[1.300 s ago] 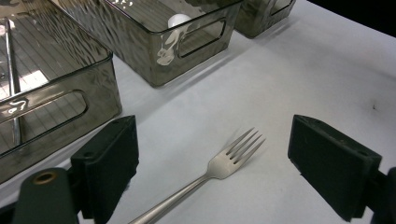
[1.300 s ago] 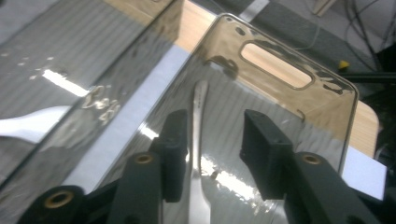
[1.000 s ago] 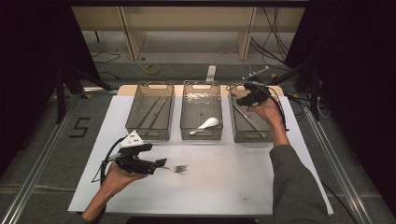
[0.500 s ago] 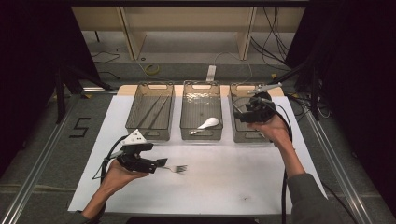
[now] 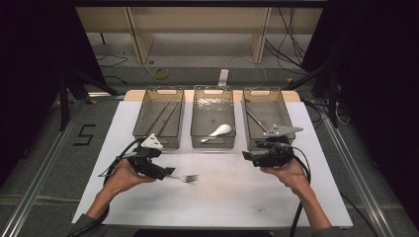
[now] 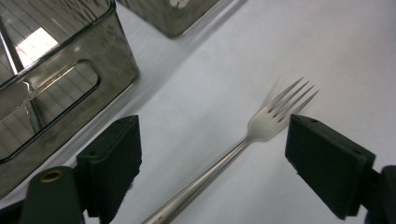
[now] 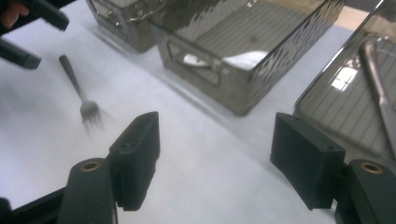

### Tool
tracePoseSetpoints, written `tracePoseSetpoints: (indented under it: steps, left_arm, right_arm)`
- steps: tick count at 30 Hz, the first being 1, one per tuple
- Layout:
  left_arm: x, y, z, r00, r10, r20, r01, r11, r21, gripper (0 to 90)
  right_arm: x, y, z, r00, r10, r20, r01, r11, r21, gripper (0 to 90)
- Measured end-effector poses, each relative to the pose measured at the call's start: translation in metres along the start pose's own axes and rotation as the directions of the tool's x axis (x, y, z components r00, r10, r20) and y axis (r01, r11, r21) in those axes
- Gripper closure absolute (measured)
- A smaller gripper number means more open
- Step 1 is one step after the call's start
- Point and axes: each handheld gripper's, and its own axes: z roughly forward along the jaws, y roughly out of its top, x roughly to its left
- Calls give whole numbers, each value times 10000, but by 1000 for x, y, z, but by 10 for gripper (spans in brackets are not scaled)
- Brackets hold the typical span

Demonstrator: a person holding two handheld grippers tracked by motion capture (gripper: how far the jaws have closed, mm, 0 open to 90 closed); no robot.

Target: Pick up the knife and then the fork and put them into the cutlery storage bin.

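Sorting cutlery into bins, fork step, I reckoned. Fork point(image 5: 187, 177) lay flat on white mat, near front of left bin point(image 5: 159, 118). My left gripper point(image 5: 168, 172) sat wide around handle, pads not pressing. Right gripper point(image 5: 245, 156) empty, jaws just opened wide, near right bin point(image 5: 267, 120). Next: close left on handle, lift.

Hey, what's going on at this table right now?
A person is sorting cutlery into three clear bins with two handheld grippers. The left gripper is open around the handle of a fork that lies on the white mat. The right gripper holds nothing; its jaws have just been opening, and it is in front of the right bin. The middle bin holds a white spoon.
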Motion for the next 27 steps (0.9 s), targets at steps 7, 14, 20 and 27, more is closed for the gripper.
tracePoseSetpoints:
  steps: [7,14,20,27]
  left_arm:
    - [6,2,9,9980,635,29,-633,9899,1266,250]
    - [8,1,19,9943,1056,151,-1065,9726,2066,301]
    - [10,2,24,9906,1301,432,-1369,9552,2623,359]
    - [10,2,32,9839,1666,650,-1786,9330,3125,441]
  right_arm:
    - [15,-29,-3,9991,163,-396,-169,9997,-165,316]
    - [25,-40,-9,9990,-31,-438,17,9995,-309,316]
    - [30,-46,-10,9987,-30,-507,16,9997,-261,315]
    - [37,-54,-13,9978,36,-656,-52,9997,-243,306]
